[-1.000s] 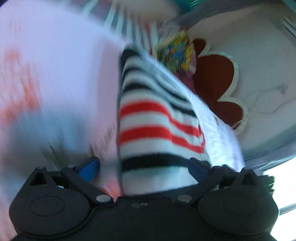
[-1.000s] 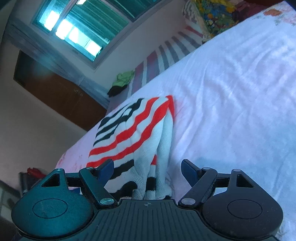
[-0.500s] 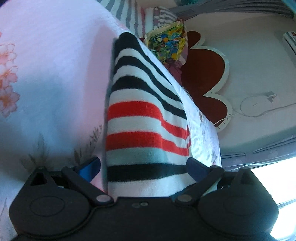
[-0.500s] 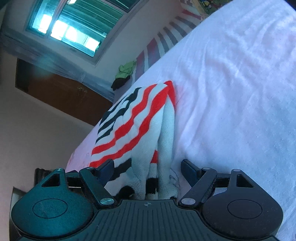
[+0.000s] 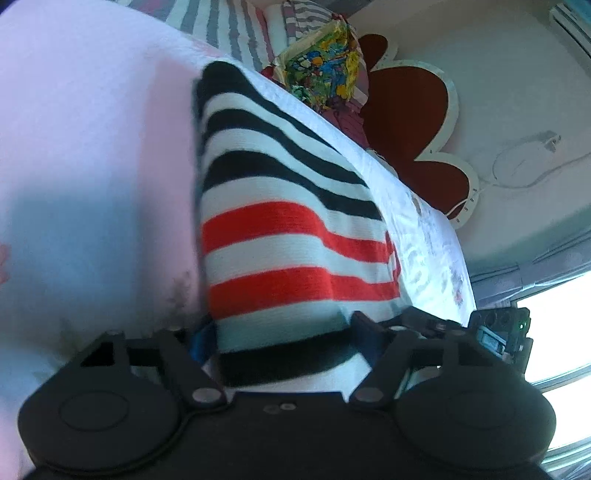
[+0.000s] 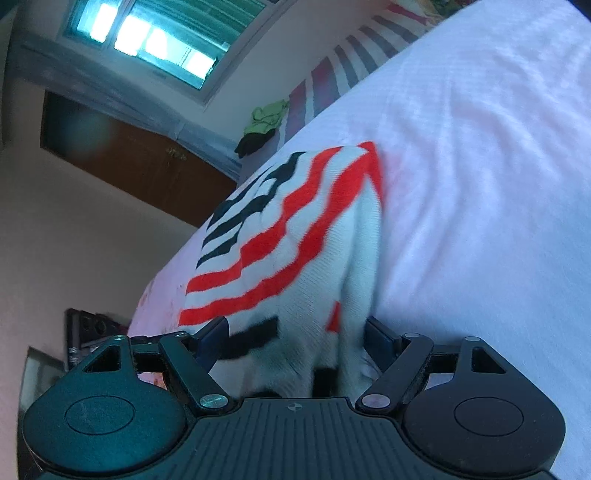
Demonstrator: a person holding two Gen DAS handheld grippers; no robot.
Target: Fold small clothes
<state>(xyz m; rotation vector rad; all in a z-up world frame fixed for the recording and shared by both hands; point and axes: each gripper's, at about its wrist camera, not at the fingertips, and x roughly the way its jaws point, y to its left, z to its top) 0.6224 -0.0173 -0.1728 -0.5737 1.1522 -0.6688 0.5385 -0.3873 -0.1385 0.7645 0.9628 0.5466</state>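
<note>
- Striped knit, white with black and red bands: that's the small sweater (image 5: 291, 236), lying folded on the bed (image 5: 92, 177), its near end running right in between both sets of jaws.
- From the left wrist view the sweater stretches from 6 o'clock up toward 12, black stripes at the far end, red ones in the middle, one more black band right at the jaws.
- Left gripper (image 5: 284, 341) is partly open and its jaws are closing, with the sweater's near edge sitting between them. Can't really tell if the pads are biting yet, the cloth looks about as wide as the gap.
- Right gripper (image 6: 295, 341) is the same deal: jaws closing around a bunched, rumpled end of the sweater (image 6: 295, 236), blue pads just beside the fabric on both sides.
- In the right wrist view the sweater fans out toward 11 o'clock, the pale sheet (image 6: 480, 166) filling everything from 12 to 4.
- Further out: a colourful patterned cushion (image 5: 325, 70) at about 12 o'clock in the left view, dark red flower-shaped headboard (image 5: 410, 122) at 1 o'clock.
- Right view has a window (image 6: 159, 33) at 11 o'clock and a green-and-black bundle of clothes (image 6: 262, 125) past the bed's far edge.
</note>
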